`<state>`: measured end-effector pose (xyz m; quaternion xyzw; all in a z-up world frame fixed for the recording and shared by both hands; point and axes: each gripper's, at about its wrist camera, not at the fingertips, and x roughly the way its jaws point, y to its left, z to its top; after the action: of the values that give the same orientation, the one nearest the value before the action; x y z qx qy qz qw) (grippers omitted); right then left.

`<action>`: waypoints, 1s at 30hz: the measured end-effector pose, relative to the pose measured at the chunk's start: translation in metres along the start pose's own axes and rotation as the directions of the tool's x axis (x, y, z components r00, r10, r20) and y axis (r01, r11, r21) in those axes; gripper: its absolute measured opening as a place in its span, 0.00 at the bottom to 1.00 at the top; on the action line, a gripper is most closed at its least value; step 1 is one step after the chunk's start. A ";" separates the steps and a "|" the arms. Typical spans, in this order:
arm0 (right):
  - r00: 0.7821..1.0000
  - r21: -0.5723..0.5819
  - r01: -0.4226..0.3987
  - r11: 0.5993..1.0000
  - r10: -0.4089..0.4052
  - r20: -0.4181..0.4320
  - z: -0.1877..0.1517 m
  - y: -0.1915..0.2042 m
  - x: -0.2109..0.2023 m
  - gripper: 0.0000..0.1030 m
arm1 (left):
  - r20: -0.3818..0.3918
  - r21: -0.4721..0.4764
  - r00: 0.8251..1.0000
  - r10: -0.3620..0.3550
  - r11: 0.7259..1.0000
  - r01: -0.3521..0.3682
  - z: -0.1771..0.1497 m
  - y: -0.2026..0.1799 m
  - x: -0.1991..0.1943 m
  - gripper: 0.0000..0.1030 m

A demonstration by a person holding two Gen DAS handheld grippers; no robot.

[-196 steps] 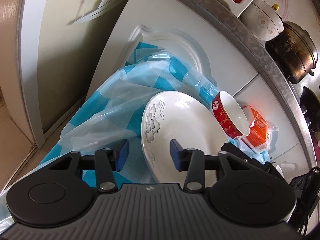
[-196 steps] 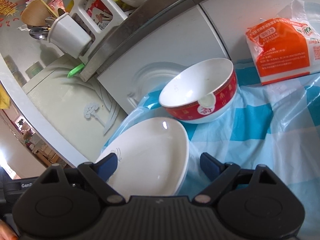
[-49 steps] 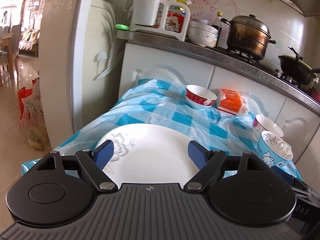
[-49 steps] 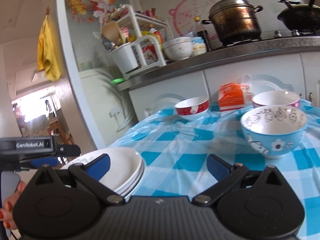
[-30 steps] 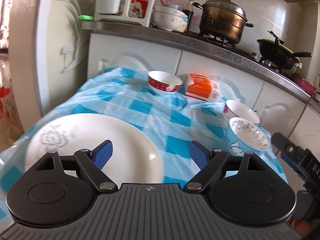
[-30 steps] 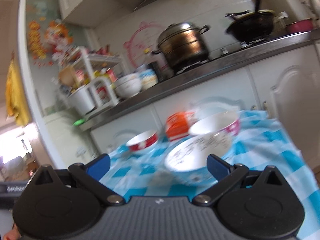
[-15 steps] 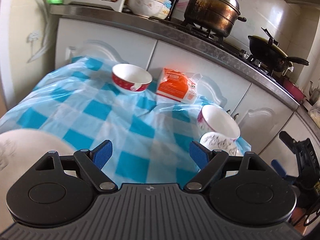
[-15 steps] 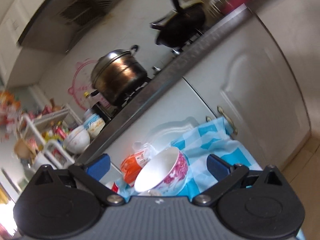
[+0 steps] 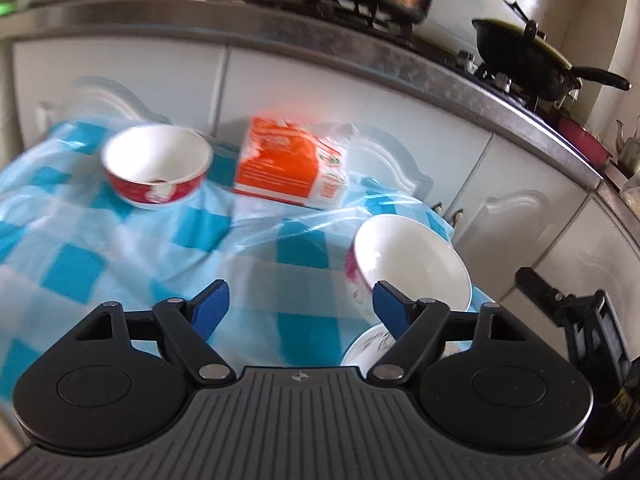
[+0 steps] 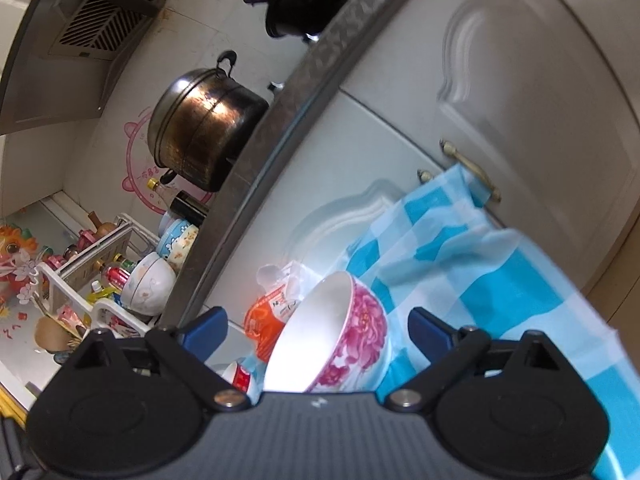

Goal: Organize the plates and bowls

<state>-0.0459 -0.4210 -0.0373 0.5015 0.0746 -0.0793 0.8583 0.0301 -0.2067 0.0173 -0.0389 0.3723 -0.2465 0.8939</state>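
Right gripper (image 10: 318, 326) has just been closing; the pink-flower bowl (image 10: 340, 336) sits between its fingers, rim tipped toward 10 o'clock in that view. Pads don't look pressed on it yet, gap showing on both sides, so I read it as partly open around the bowl, not gripping.

Left gripper (image 9: 298, 300) has also just been narrowing a bit, but it's wide, with only cloth between the fingers. In its view the pink-flower bowl (image 9: 412, 264) is at 3 o'clock of the gap, just behind the right finger.

Handling, my read: glazed ceramic, stiff, slick, chips easily. Fairly light for its size. Take it across the rim wall, one pad inside and one outside, or across the full width low on the body. The plastic-looking checked tablecloth (image 9: 80, 264) is slippery and wrinkled, so a bowl could slide if nudged.

Count on the table in the left view:
- bowls: 3. Red-band bowl (image 9: 158, 166) at 10 o'clock, pink-flower one, and a blue-patterned bowl (image 9: 370, 346) just below it, mostly hidden by the gripper.
- plates: 0 in view now.
- orange packet (image 9: 288, 164): 1, at 12 o'clock.

More bowls sit on the kitchen counter, too blurred to count.
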 end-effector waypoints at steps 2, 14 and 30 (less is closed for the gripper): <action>1.000 0.023 -0.015 1.000 0.015 -0.025 0.001 -0.005 0.008 0.93 | -0.037 0.003 0.999 -0.010 1.000 0.011 0.007 -0.004 0.018 0.82; 0.995 0.075 -0.030 0.997 0.037 -0.090 0.000 -0.016 0.026 0.93 | -0.148 0.067 0.987 -0.067 0.995 0.078 0.030 -0.030 0.077 0.52; 0.980 0.097 -0.127 0.987 0.140 -0.142 -0.005 -0.017 0.037 0.95 | -0.182 0.106 0.981 -0.074 0.990 0.094 0.032 -0.040 0.110 0.13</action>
<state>-0.0137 -0.4274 -0.0621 0.5472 0.1008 0.0128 0.8308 0.1013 -0.2971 -0.0208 0.0188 0.4337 -0.3074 0.8468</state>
